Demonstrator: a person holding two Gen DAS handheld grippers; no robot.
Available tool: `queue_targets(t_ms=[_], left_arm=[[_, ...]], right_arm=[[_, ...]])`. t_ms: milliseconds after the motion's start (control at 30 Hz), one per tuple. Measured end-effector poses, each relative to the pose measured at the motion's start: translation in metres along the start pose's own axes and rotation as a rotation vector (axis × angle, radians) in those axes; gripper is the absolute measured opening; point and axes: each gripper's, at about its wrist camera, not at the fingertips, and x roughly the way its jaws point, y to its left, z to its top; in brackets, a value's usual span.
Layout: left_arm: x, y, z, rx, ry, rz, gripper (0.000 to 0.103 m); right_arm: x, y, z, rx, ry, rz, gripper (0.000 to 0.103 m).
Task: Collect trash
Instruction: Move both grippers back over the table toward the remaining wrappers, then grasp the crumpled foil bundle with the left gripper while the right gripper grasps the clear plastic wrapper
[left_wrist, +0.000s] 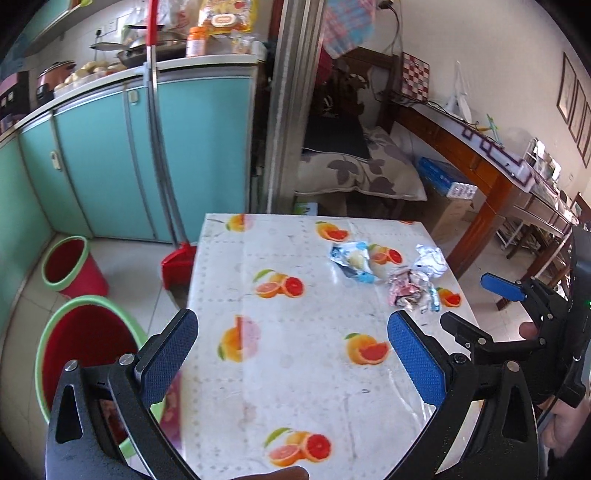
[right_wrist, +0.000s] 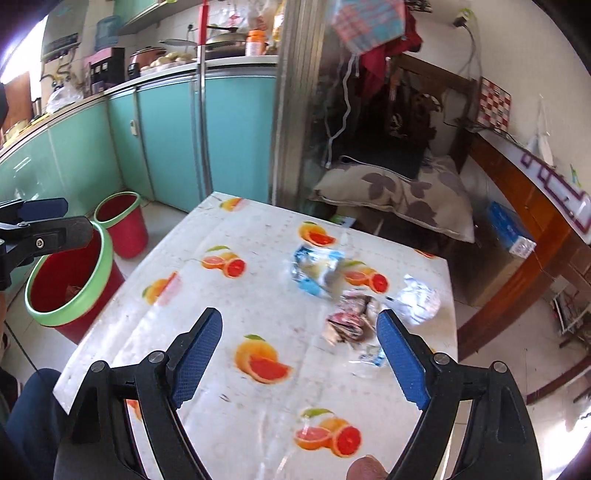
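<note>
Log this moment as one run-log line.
left gripper: open, empty | right gripper: open, empty | crumpled wrappers: on table | red bin: beside table

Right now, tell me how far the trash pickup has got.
Done: something already lies in the big red bucket. In hand: nothing; both tongs, left and right, are open and empty. Left: the blue wrapper, pink wrapper and white wad on the table.

The fruit-print tabletop carries crumpled wrappers clustered toward two o'clock, touching one another.
</note>
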Motion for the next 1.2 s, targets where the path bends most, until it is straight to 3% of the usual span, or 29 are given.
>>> queue_targets(t_ms=[233,433,567,633,867,1000,1200], left_arm=[[0.054,-0.061,-0.001,0.015,0.092,-0.058,0.103],[0.106,-0.087,-0.009,-0.01,0.163,-0.05,0.103],[0.124,-0.099,-0.014,-0.021,0.192,-0.057,0.103],[0.12,-0.112,-0.013,0.022,0.181,-0.048,0.103],[0.064,-0.171,0.018,0.217,0.028,0.004,0.103],[0.106,-0.175,0.031,0.211,0.106,0.034,0.103],[0.168,-0.172,0.021,0.192,0.208,0.048,0.103]], right_arm=[[-0.014,-0.087,-0.035,0.076,0.016,-0.072,0.086],[-0.016,-0.127,-0.057,0.126,0.031,-0.102,0.086],[-0.014,-0.14,-0.066,0.133,0.031,-0.099,0.086],[-0.013,-0.144,-0.069,0.143,0.03,-0.098,0.086],[-0.011,-0.156,-0.076,0.187,-0.01,-0.08,0.086],[-0.007,-0.157,-0.079,0.209,-0.007,-0.073,0.086],[-0.006,-0.152,-0.084,0.201,0.001,-0.066,0.086]])
